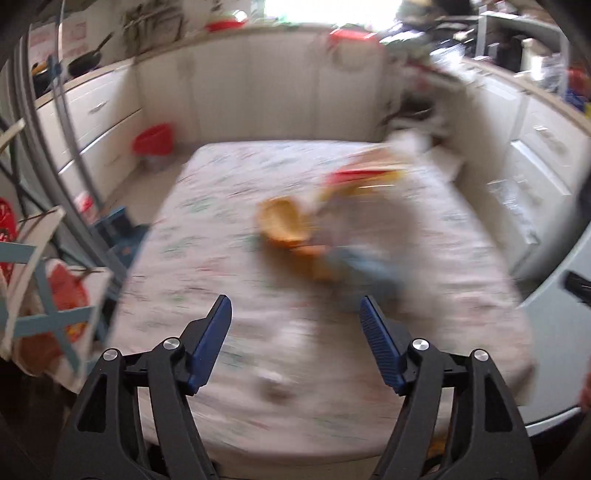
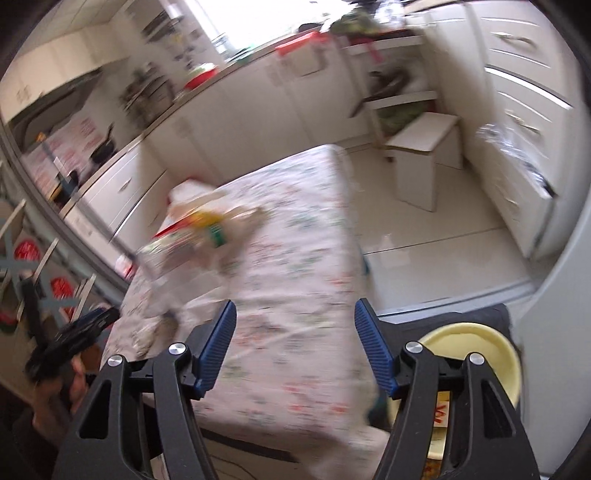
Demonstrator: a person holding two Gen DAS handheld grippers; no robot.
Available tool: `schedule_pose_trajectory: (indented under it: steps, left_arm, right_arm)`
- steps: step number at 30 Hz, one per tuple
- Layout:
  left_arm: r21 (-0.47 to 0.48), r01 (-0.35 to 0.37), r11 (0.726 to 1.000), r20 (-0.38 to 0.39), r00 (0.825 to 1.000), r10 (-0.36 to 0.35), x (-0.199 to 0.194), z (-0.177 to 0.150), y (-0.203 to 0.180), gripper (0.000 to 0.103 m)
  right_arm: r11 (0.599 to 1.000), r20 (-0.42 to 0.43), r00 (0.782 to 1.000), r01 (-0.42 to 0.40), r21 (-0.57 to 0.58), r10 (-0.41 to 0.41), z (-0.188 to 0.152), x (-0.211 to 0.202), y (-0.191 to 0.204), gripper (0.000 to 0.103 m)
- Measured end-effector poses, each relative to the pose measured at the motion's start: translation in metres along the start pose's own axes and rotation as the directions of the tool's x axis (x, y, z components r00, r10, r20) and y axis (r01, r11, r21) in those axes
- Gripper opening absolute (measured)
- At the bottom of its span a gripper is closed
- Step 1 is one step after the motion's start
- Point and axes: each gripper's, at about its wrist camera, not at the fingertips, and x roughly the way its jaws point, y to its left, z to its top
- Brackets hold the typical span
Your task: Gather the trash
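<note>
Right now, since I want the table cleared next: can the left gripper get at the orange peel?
Probably yes: the left gripper is open, and only bare tablecloth lies before the orange peel.

A table covered with a pale floral cloth [image 1: 229,236] stands in a kitchen. A blurred heap of trash [image 1: 295,229] lies on it: orange peel-like pieces, a blue scrap, and red and yellow wrappers [image 2: 199,225].

White stool [image 2: 421,147] on tiled floor [image 2: 443,236], right of table. Black frying pan [image 1: 86,61] on counter [image 1: 92,75], upper left. White drawer fronts [image 1: 92,122] below it. Red bowl [image 1: 225,25] on far counter, blurred.
</note>
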Motion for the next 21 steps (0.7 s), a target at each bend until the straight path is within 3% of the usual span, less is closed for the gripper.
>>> schedule_pose_trajectory:
  steps: [4,10,14,18,21]
  left_arm:
    - [0.021,-0.048,0.999,-0.081,0.995,0.049,0.060,0.020,0.037,0.072]
    - [0.114,0.009,0.993,-0.138,0.990,0.007,0.126,0.041,0.034,0.075]
    - [0.161,-0.006,0.987,-0.081,0.997,0.019,0.141,0.052,0.022,0.097]
    - [0.087,0.056,0.995,-0.117,0.992,-0.045,0.150,0.059,0.028,0.096]
    - [0.081,0.059,0.995,-0.117,0.992,-0.050,0.153,0.057,0.028,0.097]
  right_arm:
    - [0.997,-0.049,0.999,0.002,-0.073,-0.005,0.000,0.031,0.034,0.065]
    - [0.996,-0.109,0.994,0.011,-0.090,-0.021,0.002,0.072,0.061,0.065]
    - [0.995,-0.119,0.992,0.026,-0.098,-0.038,0.002,0.083,0.070,0.065]
    - [0.995,-0.109,0.992,0.053,-0.079,-0.061,0.004,0.088,0.069,0.066]
    - [0.997,-0.079,0.994,0.066,-0.048,-0.070,0.008,0.089,0.067,0.067]
